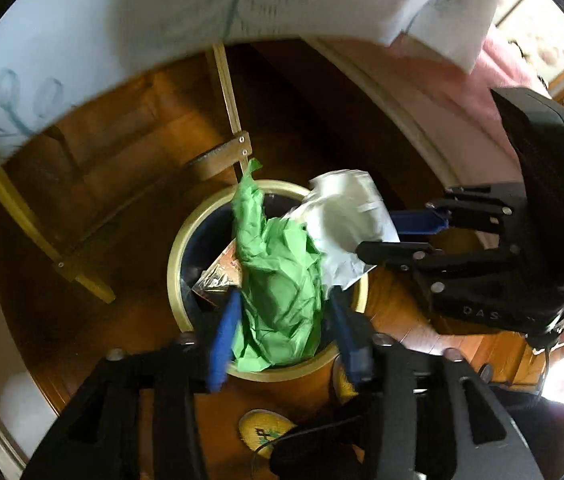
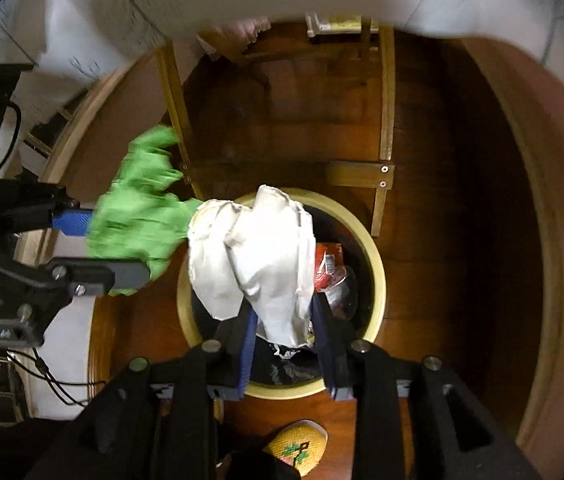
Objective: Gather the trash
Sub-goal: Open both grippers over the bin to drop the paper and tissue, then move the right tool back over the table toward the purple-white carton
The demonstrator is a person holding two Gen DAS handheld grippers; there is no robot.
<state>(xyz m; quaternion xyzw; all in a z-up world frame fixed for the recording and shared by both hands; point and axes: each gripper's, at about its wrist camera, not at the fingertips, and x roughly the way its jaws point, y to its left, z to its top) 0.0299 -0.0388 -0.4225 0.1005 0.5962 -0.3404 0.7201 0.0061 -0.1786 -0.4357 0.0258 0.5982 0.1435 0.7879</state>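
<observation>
A round bin (image 1: 178, 256) with a cream rim stands on the wooden floor below both grippers; it also shows in the right wrist view (image 2: 378, 276). My left gripper (image 1: 282, 312) is shut on a crumpled green paper (image 1: 278, 276) and holds it above the bin. My right gripper (image 2: 286, 332) is shut on a crumpled white paper (image 2: 270, 256) above the bin. In the left wrist view the right gripper (image 1: 398, 234) comes in from the right with the white paper (image 1: 346, 220). In the right wrist view the left gripper (image 2: 110, 244) holds the green paper (image 2: 138, 212) at the left.
Wrappers (image 2: 328, 268) lie inside the bin. A table with wooden legs (image 2: 386, 92) and a white cloth (image 1: 122, 20) stands over the floor behind the bin. Yellow slippers (image 2: 300, 446) are at the near edge.
</observation>
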